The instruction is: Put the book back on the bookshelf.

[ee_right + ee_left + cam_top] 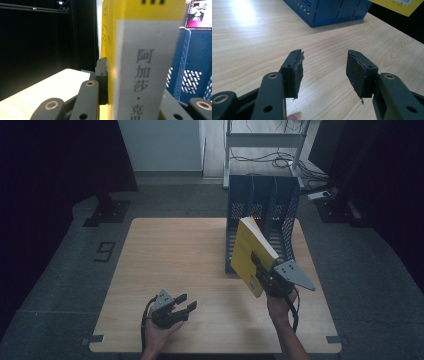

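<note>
**Yellow book held in front of the blue rack**

The right gripper (266, 276) is closed on the book (250, 254) and holds it in the air, above the right part of the table (165, 250). The book is tilted, with its top leaning to the far side, toward the blue rack (262, 205) that stands at the far right of the table. Its lower end is near the rack's front, but I cannot tell if they touch. In the right gripper view the jaws press on both covers near the lower end of the spine (147, 65), which carries a pale label with printed characters.

The left gripper (181, 306) rests low on the near left of the table, well apart from the book. Its jaws stand wide apart and hold nothing; the pads (358, 75) look worn and torn at the edges.

The book looks rather thick, so I judge it is moderately heavy for one gripper. The covers seem smooth and may slip between the pads. The hold is near one end, so the weight of the long free part will try to turn the book in the jaws. A hold closer to the middle of the spine should be more stable. The block of pages is stiff when squeezed flat, and the book is not fragile, though a corner can bend if it hits a divider of the rack.
</note>
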`<action>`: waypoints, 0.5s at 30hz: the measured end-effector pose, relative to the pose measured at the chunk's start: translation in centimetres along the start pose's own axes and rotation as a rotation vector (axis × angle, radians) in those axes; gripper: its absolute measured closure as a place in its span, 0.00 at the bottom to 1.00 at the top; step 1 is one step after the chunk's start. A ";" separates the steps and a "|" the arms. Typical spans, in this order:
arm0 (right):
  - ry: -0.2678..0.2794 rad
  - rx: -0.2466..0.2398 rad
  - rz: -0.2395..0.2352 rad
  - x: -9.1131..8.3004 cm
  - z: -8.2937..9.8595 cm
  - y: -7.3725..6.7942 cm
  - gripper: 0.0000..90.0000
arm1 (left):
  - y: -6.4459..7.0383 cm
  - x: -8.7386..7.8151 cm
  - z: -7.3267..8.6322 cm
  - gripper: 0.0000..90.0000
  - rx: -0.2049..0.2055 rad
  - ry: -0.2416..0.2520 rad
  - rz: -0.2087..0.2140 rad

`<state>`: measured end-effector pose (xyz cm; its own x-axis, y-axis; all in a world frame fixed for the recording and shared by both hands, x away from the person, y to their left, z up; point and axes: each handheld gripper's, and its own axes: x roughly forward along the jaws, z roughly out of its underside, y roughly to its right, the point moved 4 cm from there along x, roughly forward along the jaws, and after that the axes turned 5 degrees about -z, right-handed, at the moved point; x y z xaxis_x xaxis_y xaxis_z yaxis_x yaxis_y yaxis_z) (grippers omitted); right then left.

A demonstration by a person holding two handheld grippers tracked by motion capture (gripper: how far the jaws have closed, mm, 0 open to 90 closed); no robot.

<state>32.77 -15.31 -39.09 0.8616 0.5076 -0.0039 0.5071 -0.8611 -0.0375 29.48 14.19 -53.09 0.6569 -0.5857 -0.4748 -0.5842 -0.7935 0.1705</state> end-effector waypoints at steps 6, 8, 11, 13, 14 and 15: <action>-0.001 0.000 0.009 0.3 -0.2 0.2 0.83 | 0.0 0.1 0.0 0.53 -0.001 -0.002 0.000; -0.003 -0.002 0.015 0.6 -0.3 0.3 0.83 | 0.0 0.1 0.1 0.53 -0.002 -0.003 0.001; -0.002 -0.002 0.019 0.8 -0.4 0.3 0.83 | 0.0 0.1 0.1 0.53 -0.001 -0.006 0.002; -0.004 -0.003 0.022 1.0 -0.6 0.4 0.83 | 0.0 0.2 0.1 0.53 -0.001 -0.007 0.001; -0.003 -0.003 0.024 1.1 -0.7 0.4 0.83 | -0.1 0.2 0.1 0.53 -0.001 -0.009 0.002; -0.003 -0.003 0.024 1.1 -0.7 0.4 0.83 | -0.1 0.2 0.1 0.53 -0.001 -0.009 0.002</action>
<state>33.96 -15.12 -38.46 0.8734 0.4870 -0.0082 0.4865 -0.8730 -0.0343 29.56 14.16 -53.27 0.6516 -0.5858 -0.4820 -0.5849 -0.7925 0.1725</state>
